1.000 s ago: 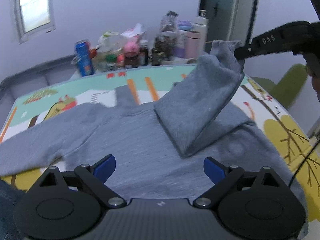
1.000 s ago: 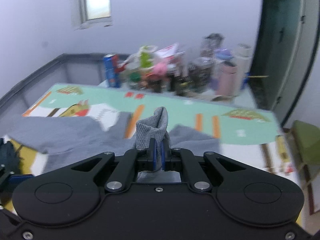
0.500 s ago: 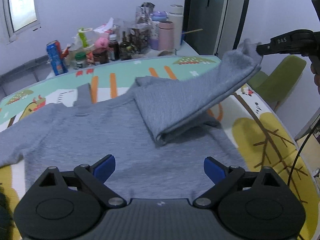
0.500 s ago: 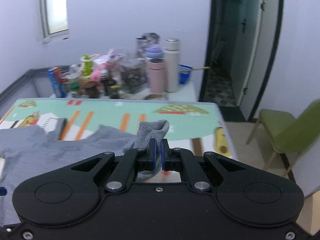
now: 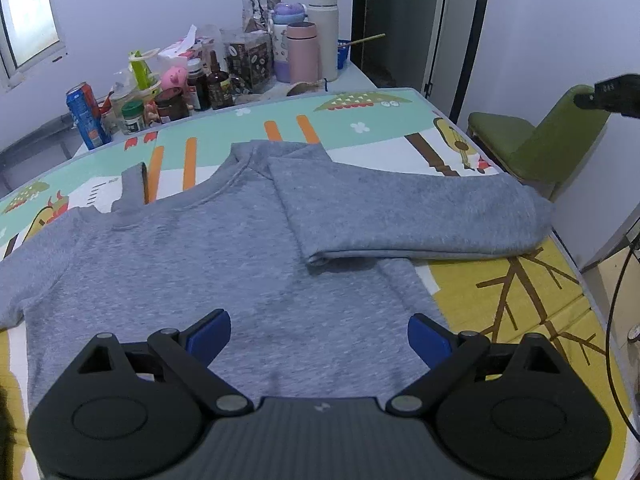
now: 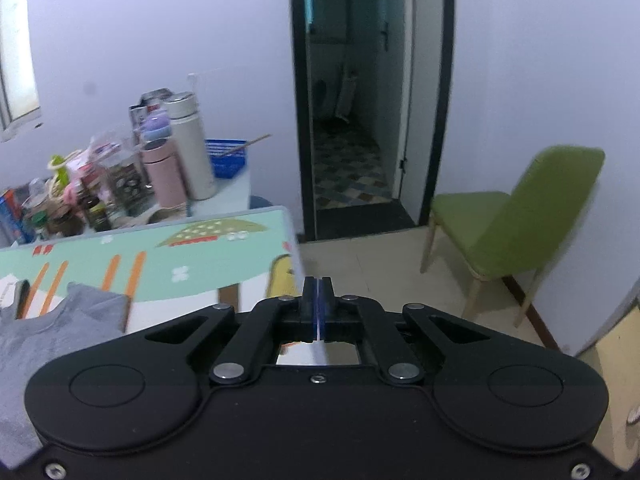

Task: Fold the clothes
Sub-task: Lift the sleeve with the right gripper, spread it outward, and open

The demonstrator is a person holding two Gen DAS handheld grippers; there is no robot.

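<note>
A: Item one, nearest the lens?
B: Left gripper (image 5: 319, 330): matte black linkage arms, round pivot housings, ribbed grey body. Its two blue pads stand wide apart, nothing between them. It hangs over the lower body of the garment.

A: The garment?
B: Grey sweatshirt (image 5: 192, 264), soft flecked knit, ribbed round collar. Laid flat, spread across the play mat (image 5: 516, 296). One sleeve (image 5: 400, 210) stretches out sideways to the right, flat, a rounded crease along its near edge; its cuff end reaches the mat's right border. The other sleeve runs off the left of the left wrist view.

A: Surface beneath?
B: Foam-look mat, smooth, printed: yellow panel with brown branches near, mint green with orange bars farther.

A: Right gripper?
B: Right gripper (image 6: 317, 304): same black build, blue pads pressed together, a thin seam only, no cloth in them. It sits off the mat's right corner, over pale floor tiles.

A: Beyond the mat?
B: A crowded table end: blue drinks can (image 5: 86, 114), brown glass bottles, pink cylindrical flask (image 5: 303, 52), tall cream flask (image 5: 324, 30), blue ribbed basket (image 6: 226, 158).

A: Farthest?
B: Green padded chair (image 6: 516, 216) on slim pale wooden legs, then a dark-framed doorway (image 6: 360, 100) with patterned floor tiles inside.
</note>
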